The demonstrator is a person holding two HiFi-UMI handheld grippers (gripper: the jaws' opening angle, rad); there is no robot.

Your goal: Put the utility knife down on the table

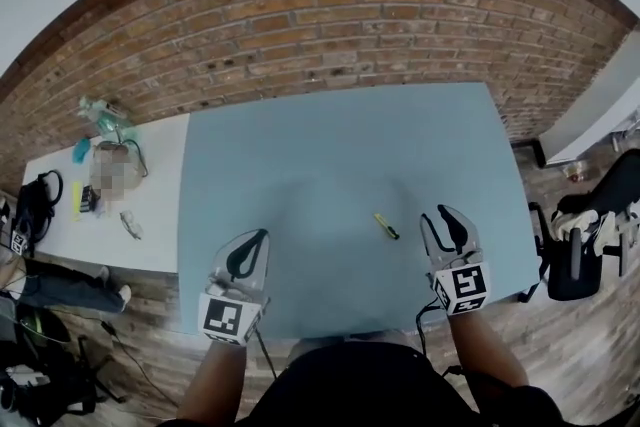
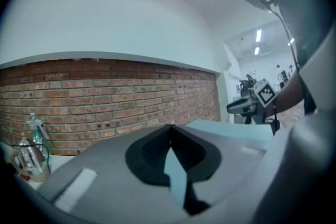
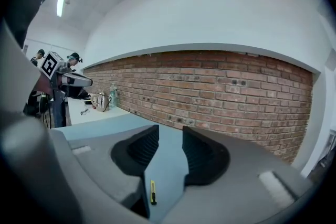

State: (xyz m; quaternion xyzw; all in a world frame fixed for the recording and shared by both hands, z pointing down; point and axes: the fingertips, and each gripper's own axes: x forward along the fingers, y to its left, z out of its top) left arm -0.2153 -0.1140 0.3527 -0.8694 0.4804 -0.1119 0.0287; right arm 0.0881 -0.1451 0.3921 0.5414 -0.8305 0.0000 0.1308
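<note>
Slim yellow utility knife (image 1: 386, 226), darker at one end, lies flat on the pale blue tabletop (image 1: 330, 145). Position: right-front part of the top, well in from the edges. Long axis runs diagonally in the head view, dark end nearer the person.

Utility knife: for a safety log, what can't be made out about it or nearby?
utility knife: too small in head and right gripper views to tell if the blade is out.
clutter on the white table: one item mosaicked, others too small, head view.
Left gripper view: the utility knife does not show.
</note>
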